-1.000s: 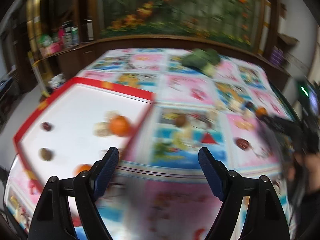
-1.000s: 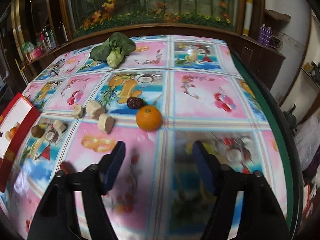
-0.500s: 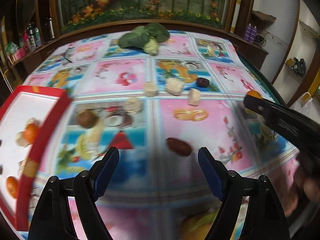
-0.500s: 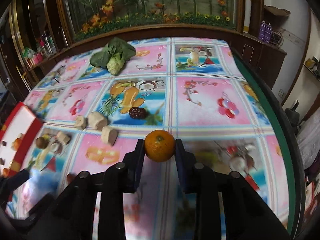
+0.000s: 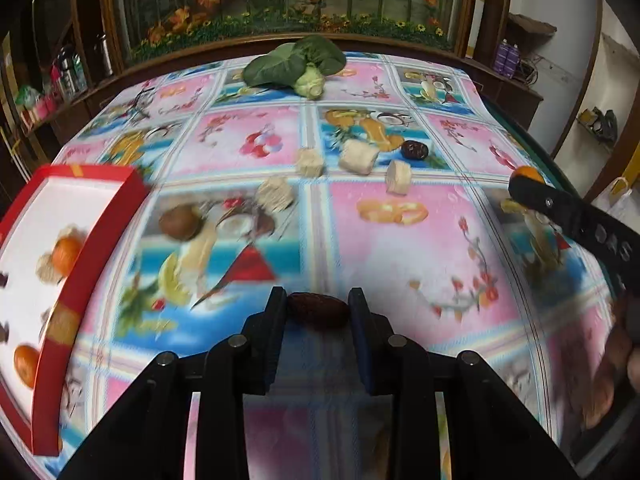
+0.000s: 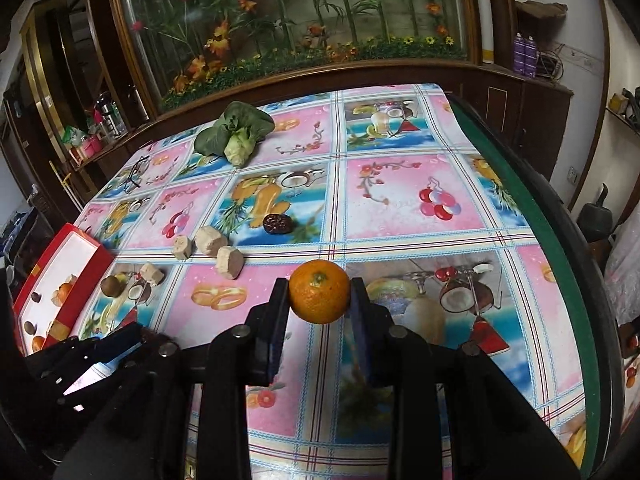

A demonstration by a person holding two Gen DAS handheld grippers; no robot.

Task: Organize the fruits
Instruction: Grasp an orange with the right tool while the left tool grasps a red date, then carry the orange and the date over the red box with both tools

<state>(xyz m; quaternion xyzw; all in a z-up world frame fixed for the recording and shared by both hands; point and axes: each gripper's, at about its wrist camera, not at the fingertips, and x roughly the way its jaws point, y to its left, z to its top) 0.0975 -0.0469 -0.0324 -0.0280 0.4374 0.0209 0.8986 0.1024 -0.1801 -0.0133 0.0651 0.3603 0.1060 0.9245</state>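
Note:
My left gripper is shut on a dark red date, low over the patterned tablecloth. My right gripper is shut on an orange and holds it above the cloth; it also shows at the right of the left wrist view. A red-rimmed white tray at the left holds oranges, pale chunks and dark dates. On the cloth lie a brown round fruit, several pale cut chunks and another date.
A leafy green vegetable lies at the far side of the table. The table's dark green right edge drops off to the floor. A wooden cabinet with a glass plant display stands behind the table.
My left gripper has closed on the date that lay between its open fingers. My right gripper has lifted the orange a little higher.

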